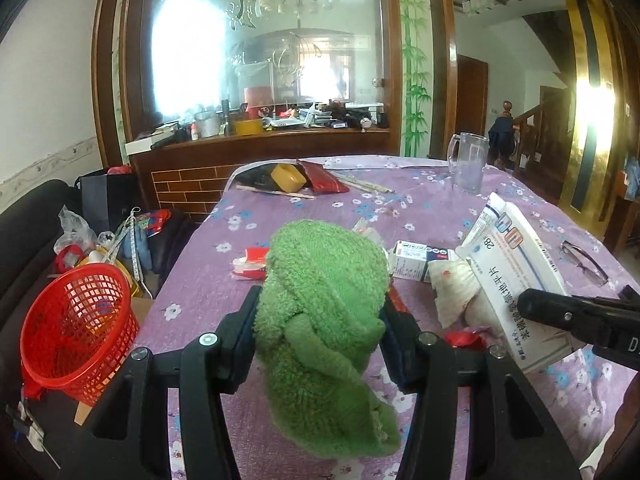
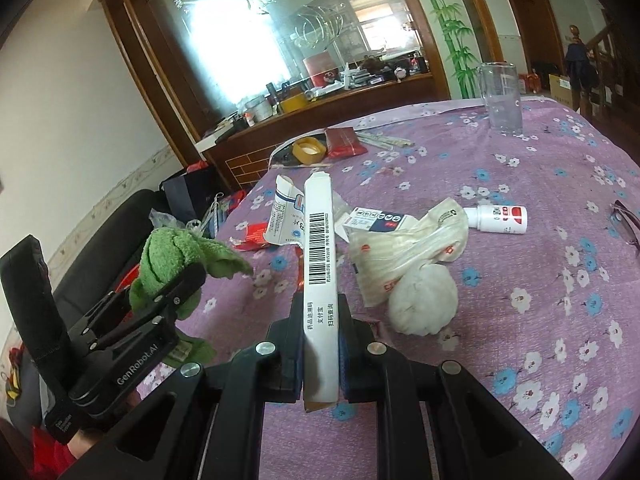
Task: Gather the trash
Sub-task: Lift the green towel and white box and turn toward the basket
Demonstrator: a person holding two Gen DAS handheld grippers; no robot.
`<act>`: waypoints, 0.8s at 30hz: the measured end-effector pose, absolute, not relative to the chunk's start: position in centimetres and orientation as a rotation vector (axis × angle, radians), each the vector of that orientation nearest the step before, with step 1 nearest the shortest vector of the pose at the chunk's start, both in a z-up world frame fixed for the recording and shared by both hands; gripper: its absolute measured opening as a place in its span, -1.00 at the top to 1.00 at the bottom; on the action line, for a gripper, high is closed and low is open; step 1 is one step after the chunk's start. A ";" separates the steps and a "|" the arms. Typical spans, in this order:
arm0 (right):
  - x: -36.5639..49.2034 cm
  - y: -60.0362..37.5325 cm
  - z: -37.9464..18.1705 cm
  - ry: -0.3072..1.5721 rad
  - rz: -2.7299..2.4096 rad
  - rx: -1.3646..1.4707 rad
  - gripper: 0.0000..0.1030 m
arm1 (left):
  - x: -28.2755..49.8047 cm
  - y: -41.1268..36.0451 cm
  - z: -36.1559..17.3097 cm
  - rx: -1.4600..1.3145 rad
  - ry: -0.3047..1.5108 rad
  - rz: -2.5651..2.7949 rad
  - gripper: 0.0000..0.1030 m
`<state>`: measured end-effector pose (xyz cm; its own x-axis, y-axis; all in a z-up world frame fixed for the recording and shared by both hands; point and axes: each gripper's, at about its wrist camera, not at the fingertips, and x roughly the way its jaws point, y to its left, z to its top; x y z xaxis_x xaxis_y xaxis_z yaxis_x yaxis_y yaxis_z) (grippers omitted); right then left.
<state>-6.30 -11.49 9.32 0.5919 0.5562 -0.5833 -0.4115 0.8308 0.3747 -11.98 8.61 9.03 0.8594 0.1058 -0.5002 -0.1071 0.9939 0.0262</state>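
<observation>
Left gripper (image 1: 320,320) clenches green cloth (image 1: 324,280); right gripper (image 2: 320,340) clamps medicine box (image 2: 318,248).

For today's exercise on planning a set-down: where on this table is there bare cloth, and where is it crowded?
Bare cloth lies between the glass mug and the white bottle, and along the near right, below the spectacles. The middle is crowded: white plastic bag, small medicine box, red wrapper. The far edge holds the tape roll.

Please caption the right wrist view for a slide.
Right gripper clamps a flattened medicine box over the cluttered floral tablecloth.
</observation>
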 end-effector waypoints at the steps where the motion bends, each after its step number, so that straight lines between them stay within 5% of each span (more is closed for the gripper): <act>1: -6.3 -11.4 9.3 0.748 0.566 0.205 0.71 | -11.9 8.6 8.9 -0.001 0.530 0.113 -0.01; 24: -7.0 -10.4 9.6 0.719 0.506 0.120 0.71 | -11.8 8.6 8.4 0.039 0.534 0.162 -0.02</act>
